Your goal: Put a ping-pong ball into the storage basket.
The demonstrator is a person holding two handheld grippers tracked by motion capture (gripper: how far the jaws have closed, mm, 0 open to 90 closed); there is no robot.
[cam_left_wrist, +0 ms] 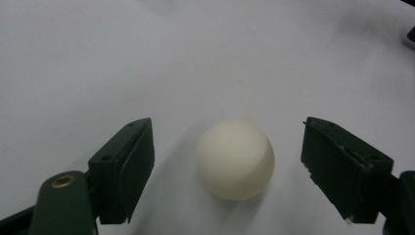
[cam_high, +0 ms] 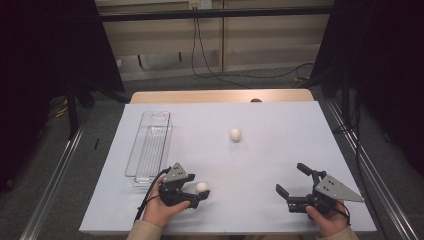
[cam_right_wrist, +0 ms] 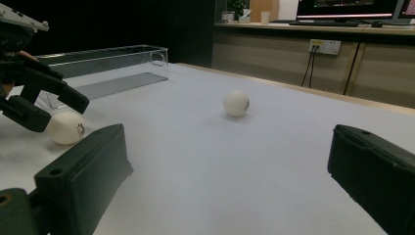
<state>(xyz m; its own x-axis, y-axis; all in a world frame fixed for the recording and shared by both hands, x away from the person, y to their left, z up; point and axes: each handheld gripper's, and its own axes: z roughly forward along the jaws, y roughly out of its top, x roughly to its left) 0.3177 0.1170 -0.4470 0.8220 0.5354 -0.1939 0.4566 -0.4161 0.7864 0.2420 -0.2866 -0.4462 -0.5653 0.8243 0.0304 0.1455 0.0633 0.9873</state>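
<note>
Ball (cam_left_wrist: pixel 235 159): on the table, between the left gripper (cam_left_wrist: pixel 227 171) jaws, untouched.
Left gripper: wide open, empty; centre, then close gently.
Right gripper (cam_right_wrist: pixel 230 196): wide open, empty.
Bin (cam_high: pixel 148 148): near left.

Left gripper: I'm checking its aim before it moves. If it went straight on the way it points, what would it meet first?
The left gripper would meet the near ball, which already lies between its open jaws, untouched.

left tongs (cam_high: pixel 199 194) spread around near ball (cam_high: pixel 202 187) | right tongs (cam_high: pixel 291 178) spread, empty | far ball (cam_high: pixel 235 134) mid-table
</note>
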